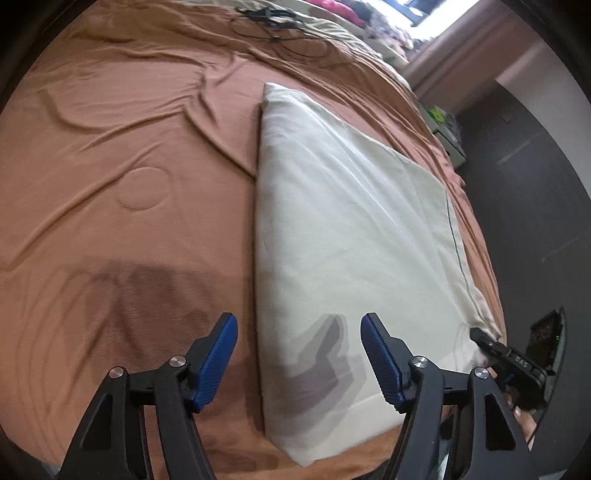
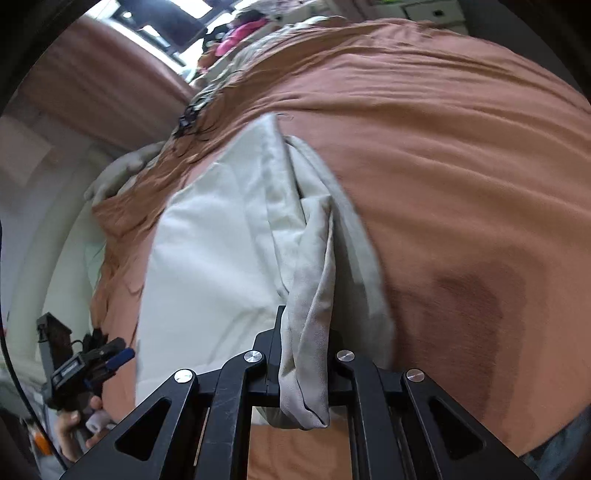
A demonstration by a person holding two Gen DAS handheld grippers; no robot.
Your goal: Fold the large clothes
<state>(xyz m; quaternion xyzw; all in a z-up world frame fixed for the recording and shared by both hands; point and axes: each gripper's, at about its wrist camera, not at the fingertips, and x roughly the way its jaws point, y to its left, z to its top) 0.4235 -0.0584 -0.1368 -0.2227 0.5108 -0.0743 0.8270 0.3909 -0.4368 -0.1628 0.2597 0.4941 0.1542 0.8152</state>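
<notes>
A large cream-white cloth (image 1: pixel 343 236) lies folded into a long flat shape on the brown bedspread (image 1: pixel 122 177). My left gripper (image 1: pixel 299 332) is open and empty, hovering over the cloth's near left edge, its blue pads (image 1: pixel 218 354) apart. My right gripper (image 2: pixel 304 332) is shut on a bunched edge of the cream cloth (image 2: pixel 221 251), which hangs between its black fingers. The right gripper also shows at the cloth's near right corner in the left wrist view (image 1: pixel 509 362). The left gripper shows at the lower left of the right wrist view (image 2: pixel 88 362).
Black cables (image 1: pixel 273 22) lie on the far part of the bed. Pink and patterned clothes (image 1: pixel 354 14) are piled beyond. A dark cabinet (image 1: pixel 535 184) stands right of the bed. The bedspread (image 2: pixel 461 166) is wrinkled.
</notes>
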